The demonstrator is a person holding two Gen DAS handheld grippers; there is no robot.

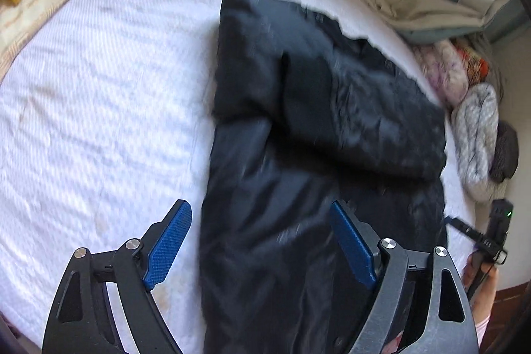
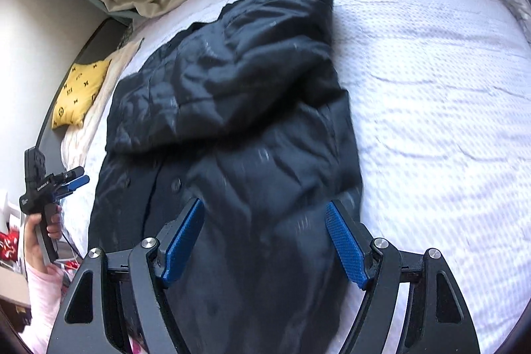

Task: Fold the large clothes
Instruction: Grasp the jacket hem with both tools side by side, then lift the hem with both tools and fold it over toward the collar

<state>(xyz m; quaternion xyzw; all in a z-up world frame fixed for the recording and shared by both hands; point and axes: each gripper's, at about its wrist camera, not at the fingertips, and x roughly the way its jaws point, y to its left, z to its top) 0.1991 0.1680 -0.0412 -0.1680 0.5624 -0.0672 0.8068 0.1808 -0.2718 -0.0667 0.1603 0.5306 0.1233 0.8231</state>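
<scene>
**Dark Jacket on Bed, Both Grippers Clear**

Motion blur obscures jacket (image 1: pixel 318 128) detail; its near hem is cut off. Left gripper (image 1: pixel 262 244) and right gripper (image 2: pixel 265 241) tilt downward, jaws wide, gripping nothing. The jacket lies ahead of both, on the white bedspread (image 2: pixel 431 108).

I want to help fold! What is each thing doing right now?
Black jacket: lying on the bed, sleeve folded across it.
Left gripper: open, holding nothing.
Right gripper: open, holding nothing.
Yellow pillow: lying at the bed's edge.
</scene>
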